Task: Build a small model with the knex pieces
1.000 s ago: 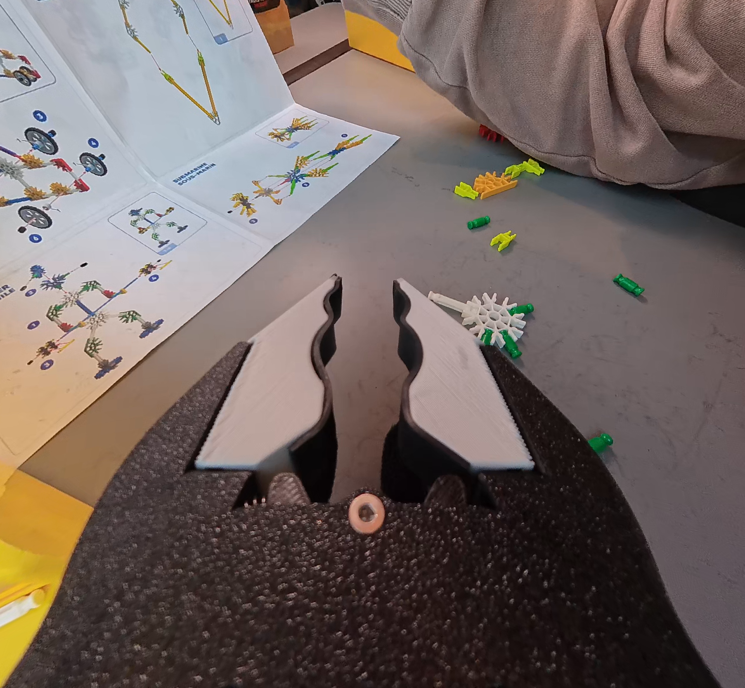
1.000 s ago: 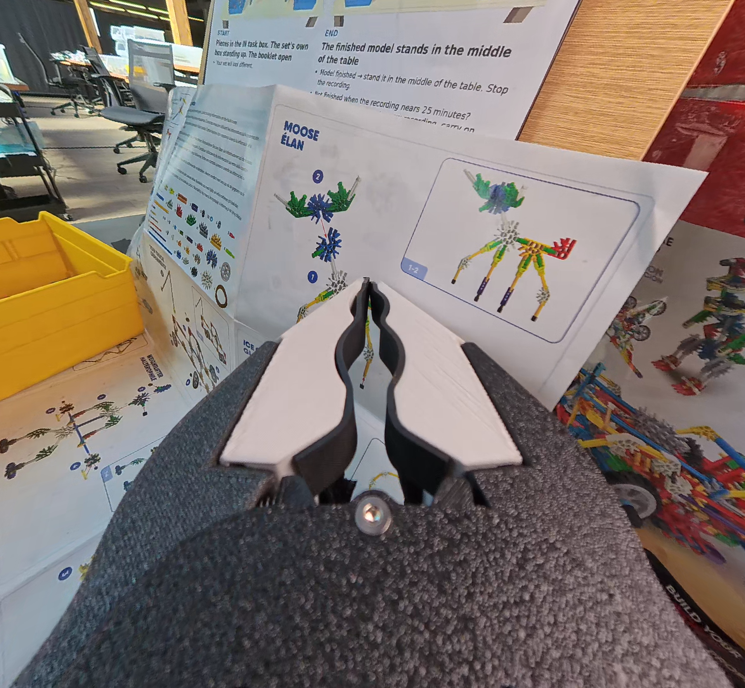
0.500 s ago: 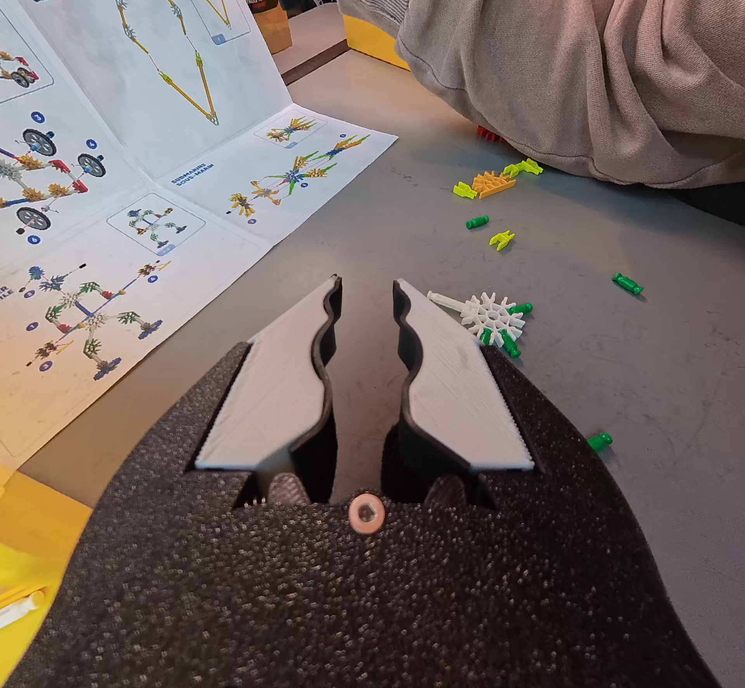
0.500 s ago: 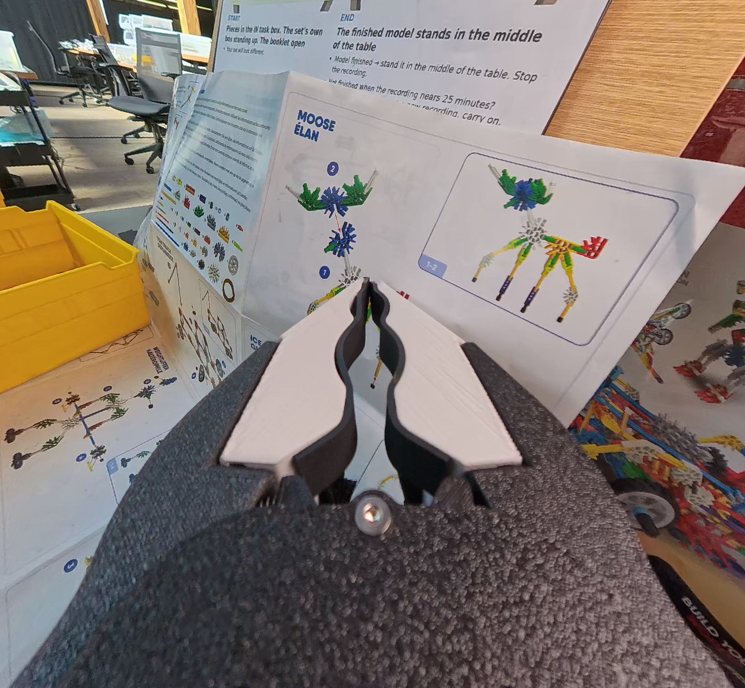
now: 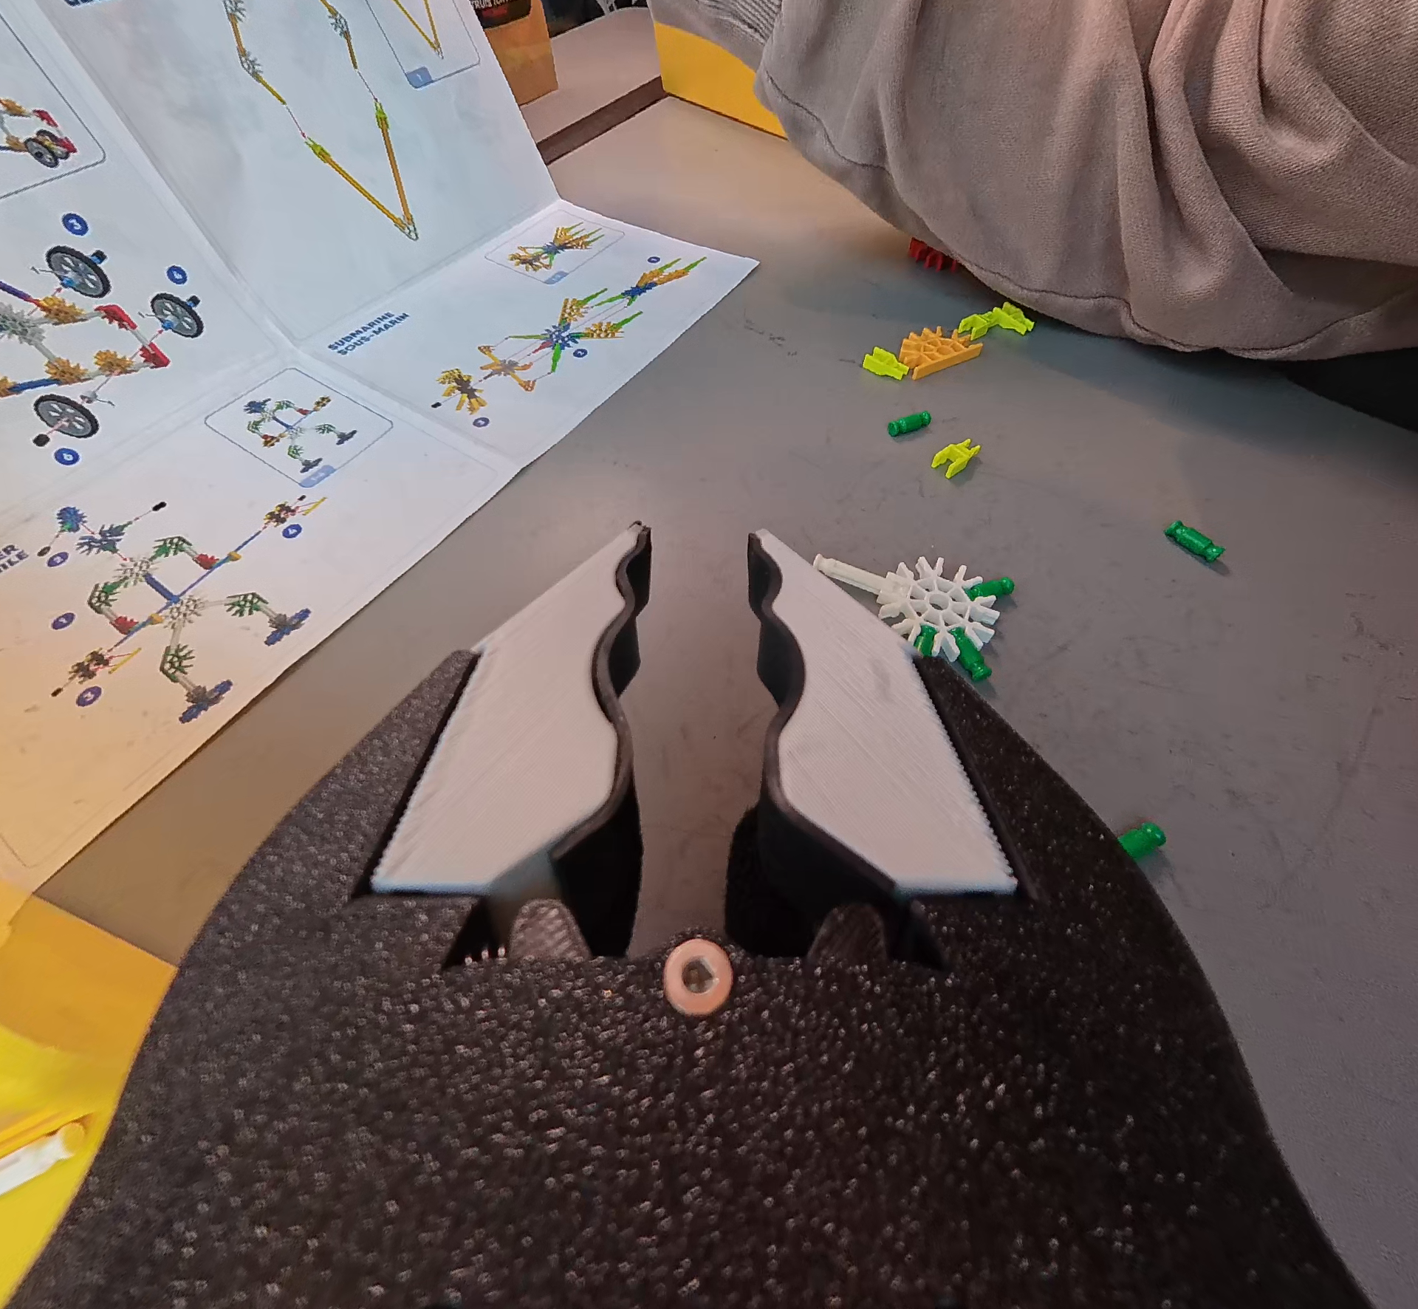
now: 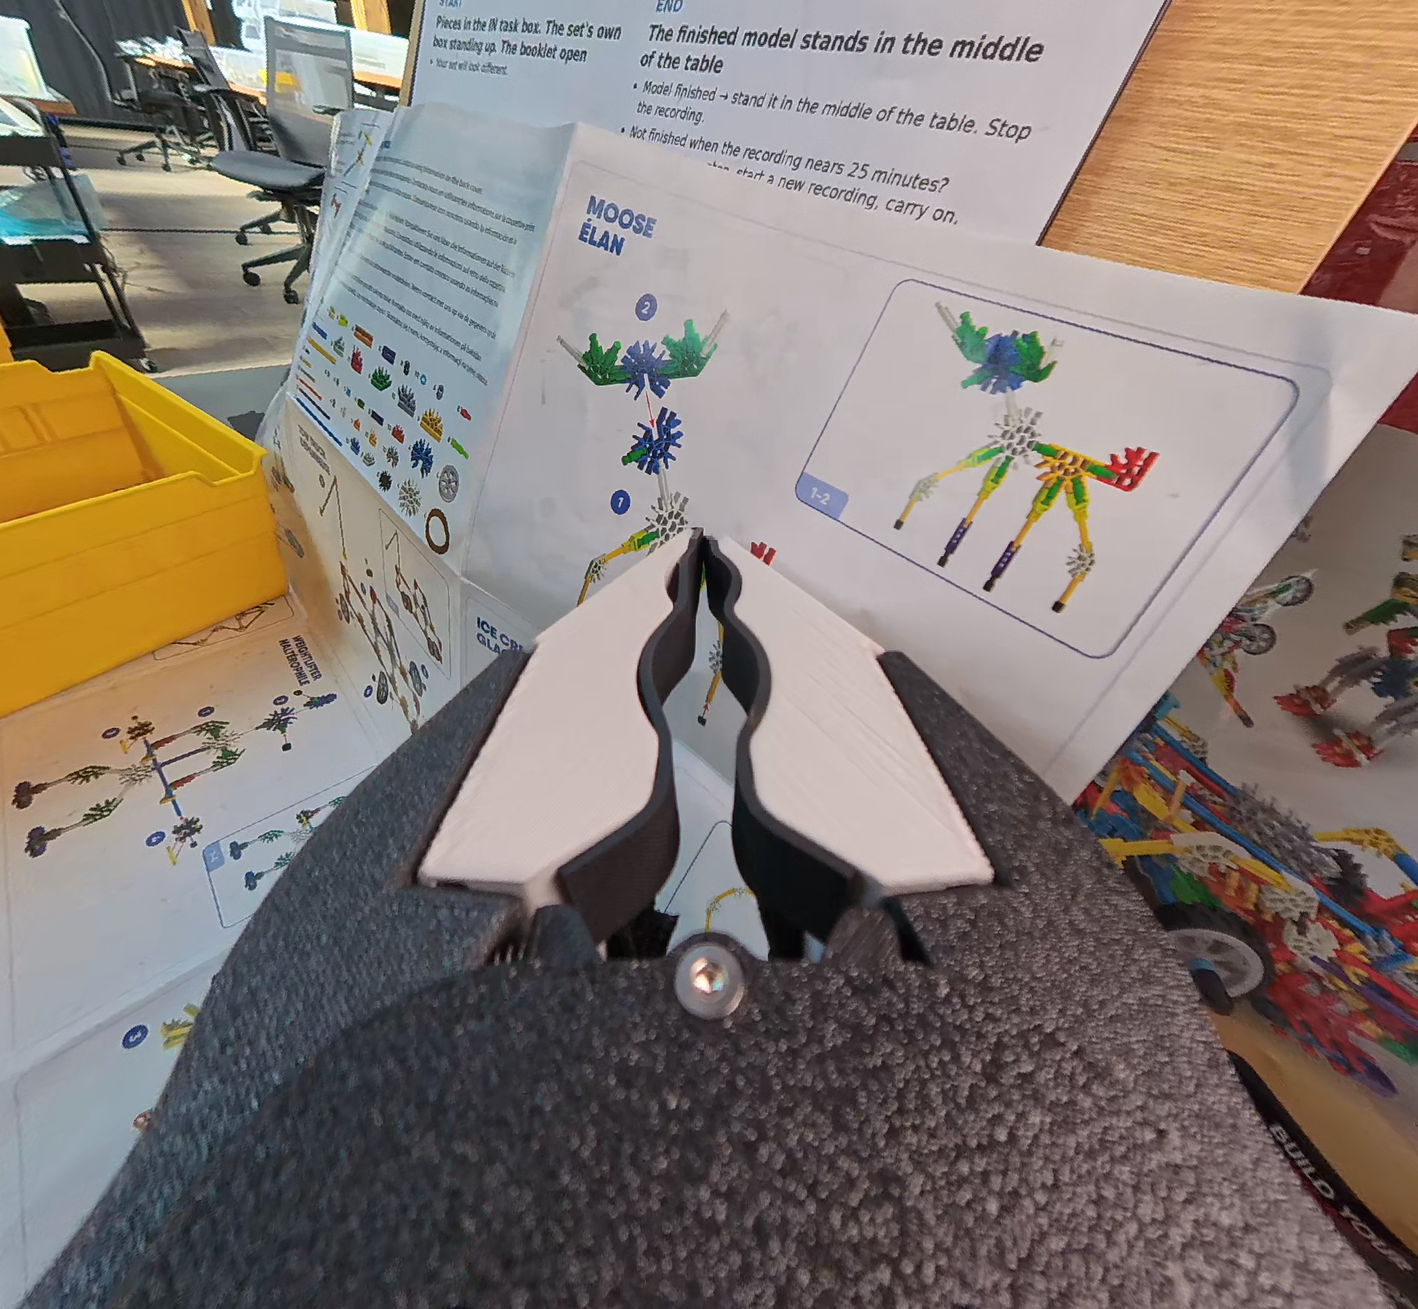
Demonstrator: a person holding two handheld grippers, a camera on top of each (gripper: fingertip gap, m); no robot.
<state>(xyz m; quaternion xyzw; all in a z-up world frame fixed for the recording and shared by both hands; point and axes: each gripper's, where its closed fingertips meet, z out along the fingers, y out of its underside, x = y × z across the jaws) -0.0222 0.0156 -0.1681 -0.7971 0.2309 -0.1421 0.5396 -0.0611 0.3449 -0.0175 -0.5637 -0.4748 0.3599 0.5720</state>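
Meanwhile the left hand-held gripper [image 5: 698,543] hovered low over the grey desk [image 5: 1074,735], fingers parted and empty, a white snowflake connector with green rods [image 5: 938,604] just beside its right finger. The right hand-held gripper [image 6: 702,543] was raised before the propped instruction sheet [image 6: 882,382], tips together, nothing visibly between them. A yellow bin [image 6: 115,489] stood at its left.

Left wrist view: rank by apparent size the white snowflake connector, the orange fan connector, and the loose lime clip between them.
1. white snowflake connector, though it lies nearest the camera, which inflates it.
2. orange fan connector, farther back, so its true size against the white one is unsure.
3. lime clip, clearly smallest.
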